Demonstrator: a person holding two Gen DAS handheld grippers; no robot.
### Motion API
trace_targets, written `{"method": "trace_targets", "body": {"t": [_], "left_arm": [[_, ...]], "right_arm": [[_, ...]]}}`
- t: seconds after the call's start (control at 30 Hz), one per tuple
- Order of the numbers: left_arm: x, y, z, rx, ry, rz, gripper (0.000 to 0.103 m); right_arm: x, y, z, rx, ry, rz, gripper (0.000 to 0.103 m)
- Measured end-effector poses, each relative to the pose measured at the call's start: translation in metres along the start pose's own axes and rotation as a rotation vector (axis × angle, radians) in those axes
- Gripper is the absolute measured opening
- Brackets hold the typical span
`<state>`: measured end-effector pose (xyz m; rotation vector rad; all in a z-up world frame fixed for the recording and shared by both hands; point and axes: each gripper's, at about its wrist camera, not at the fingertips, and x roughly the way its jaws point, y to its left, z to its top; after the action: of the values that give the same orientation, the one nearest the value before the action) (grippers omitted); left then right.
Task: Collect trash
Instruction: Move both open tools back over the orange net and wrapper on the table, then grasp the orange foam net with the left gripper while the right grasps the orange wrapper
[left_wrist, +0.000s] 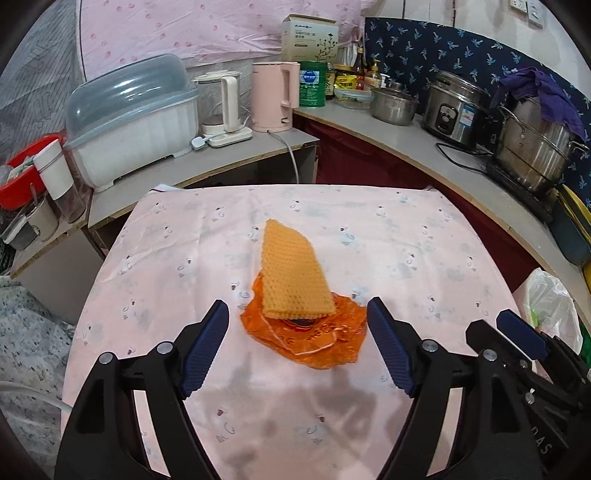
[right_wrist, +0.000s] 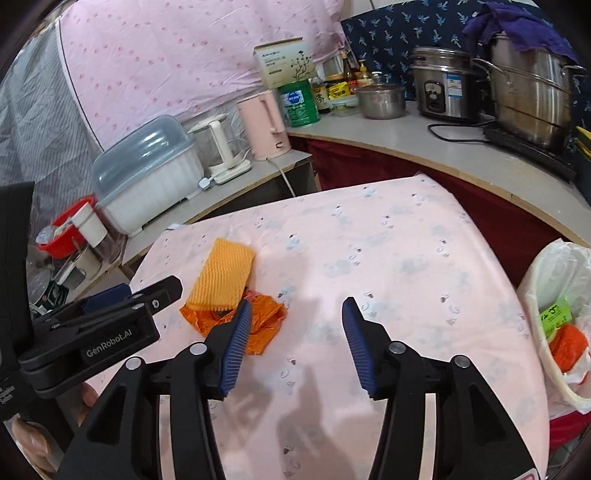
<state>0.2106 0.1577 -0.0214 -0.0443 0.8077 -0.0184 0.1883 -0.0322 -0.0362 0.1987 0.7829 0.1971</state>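
Both hand-held grippers, left gripper (left_wrist: 295, 317) and right gripper (right_wrist: 297, 314), hover with jaws apart and empty above a yellow foam net sleeve (left_wrist: 291, 273) lying on a crumpled orange plastic wrapper (left_wrist: 314, 343) on the pink-clothed table (left_wrist: 406, 258).

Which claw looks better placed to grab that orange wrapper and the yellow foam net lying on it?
The left claw, I'd judge. Its open jaws frame the orange wrapper and yellow foam net straight ahead. The right claw, also open, faces bare tablecloth, with the trash off to its left.
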Motion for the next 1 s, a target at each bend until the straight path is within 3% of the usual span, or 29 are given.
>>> {"method": "trace_targets", "body": {"t": [0.2,0.43,0.8,0.87,1.0], "left_arm": [[0.015,0.031,0.002,-0.025,0.017,0.020,0.082],[0.042,0.049,0.011,-0.048,0.047,0.017,0.084],[0.096,0.050,0.028,-0.064,0.122,-0.024,0.088],[0.107,0.043,0.028,-0.053,0.144,-0.037,0.088],[0.121,0.026,0.023,-0.022,0.178,-0.061,0.086]], "right_arm": [[0.044,0.028,-0.015,-0.031,0.083,0.015,0.055],[0.088,0.044,-0.019,-0.027,0.138,0.018,0.065],[0.133,0.050,-0.022,-0.030,0.185,-0.005,0.065],[0.134,0.048,-0.024,-0.036,0.178,-0.010,0.064],[0.128,0.044,-0.027,-0.059,0.173,-0.031,0.050]]}}
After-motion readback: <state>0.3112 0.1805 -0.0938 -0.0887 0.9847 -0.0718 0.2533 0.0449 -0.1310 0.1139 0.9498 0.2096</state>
